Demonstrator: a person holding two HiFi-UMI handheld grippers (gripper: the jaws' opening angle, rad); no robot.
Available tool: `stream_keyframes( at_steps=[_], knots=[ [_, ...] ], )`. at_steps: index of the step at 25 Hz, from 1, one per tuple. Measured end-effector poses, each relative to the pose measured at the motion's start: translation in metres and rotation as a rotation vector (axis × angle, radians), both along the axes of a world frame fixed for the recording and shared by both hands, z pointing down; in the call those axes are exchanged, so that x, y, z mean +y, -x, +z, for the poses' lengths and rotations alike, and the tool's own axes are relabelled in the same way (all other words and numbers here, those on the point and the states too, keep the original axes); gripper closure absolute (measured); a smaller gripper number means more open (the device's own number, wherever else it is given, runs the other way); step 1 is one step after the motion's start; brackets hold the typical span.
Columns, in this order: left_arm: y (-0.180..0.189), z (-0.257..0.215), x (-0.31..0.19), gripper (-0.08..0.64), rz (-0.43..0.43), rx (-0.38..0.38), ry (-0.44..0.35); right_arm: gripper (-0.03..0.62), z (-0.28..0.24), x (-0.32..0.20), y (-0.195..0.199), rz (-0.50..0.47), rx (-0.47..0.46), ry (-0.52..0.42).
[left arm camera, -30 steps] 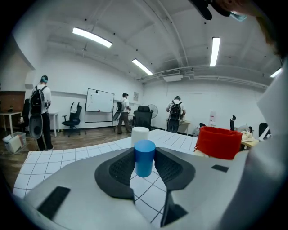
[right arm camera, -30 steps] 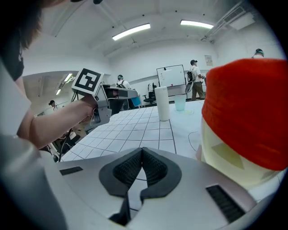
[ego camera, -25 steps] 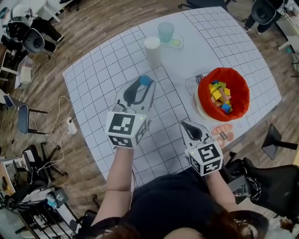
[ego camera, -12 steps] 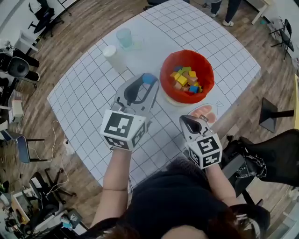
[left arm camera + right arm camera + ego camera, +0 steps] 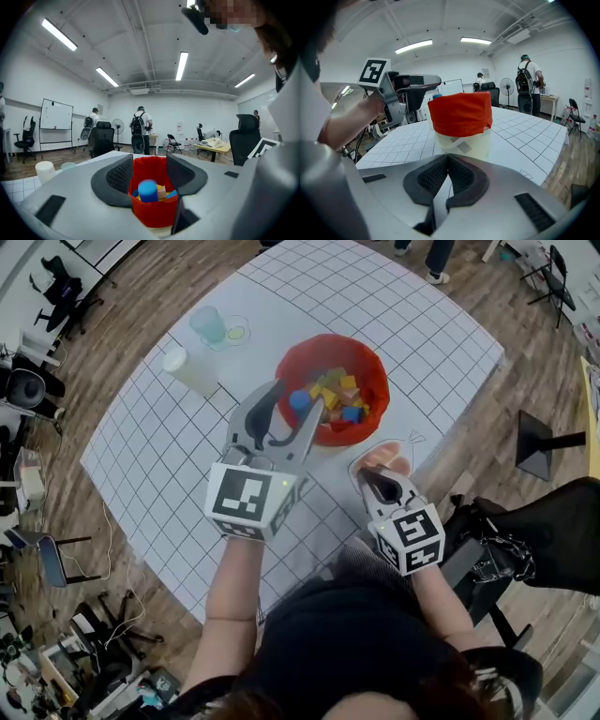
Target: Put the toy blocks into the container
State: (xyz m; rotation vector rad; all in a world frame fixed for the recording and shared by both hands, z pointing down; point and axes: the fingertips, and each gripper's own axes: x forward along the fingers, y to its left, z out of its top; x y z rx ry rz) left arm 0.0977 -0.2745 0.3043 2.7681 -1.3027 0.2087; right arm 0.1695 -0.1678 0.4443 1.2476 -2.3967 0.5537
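Note:
The red-lined container (image 5: pixel 374 409) stands on the gridded table and holds several coloured blocks (image 5: pixel 339 397). My left gripper (image 5: pixel 295 401) hovers over its near-left rim, jaws opening. A blue cylinder block (image 5: pixel 300 400) sits loose between them, touching neither pad. In the left gripper view, the blue block (image 5: pixel 148 191) shows just above the other blocks inside the red container (image 5: pixel 154 214), in the gap of the left gripper (image 5: pixel 150 161). My right gripper (image 5: pixel 375 480) is shut and empty, low beside the container (image 5: pixel 461 115); the right gripper (image 5: pixel 447 158) has its pads together.
A white cup (image 5: pixel 190 370) and a pale teal cup (image 5: pixel 208 324) stand at the table's far left. Printed outlines (image 5: pixel 411 439) mark the mat near the container. The table edge runs close on the right, with chairs and people's legs beyond.
My left gripper has travelled right with the blue block until it is over the container, and its jaws have spread off the block. The right gripper stays shut.

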Motion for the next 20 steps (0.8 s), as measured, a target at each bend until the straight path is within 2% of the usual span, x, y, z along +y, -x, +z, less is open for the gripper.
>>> stream_keyframes(
  at_steps=[5,10,20],
  knots=[
    [0.012,0.001,-0.002,0.341,-0.052,0.044,0.019,0.577,0.001,-0.001,-0.004,-0.007,-0.007,-0.002],
    [0.037,-0.003,0.004,0.434,-0.107,0.146,0.044,0.577,-0.002,0.000,0.002,-0.026,-0.014,-0.014],
    [0.113,-0.001,0.046,0.495,-0.254,0.146,0.052,0.577,-0.022,0.007,0.030,-0.066,-0.007,-0.069]
  ],
)
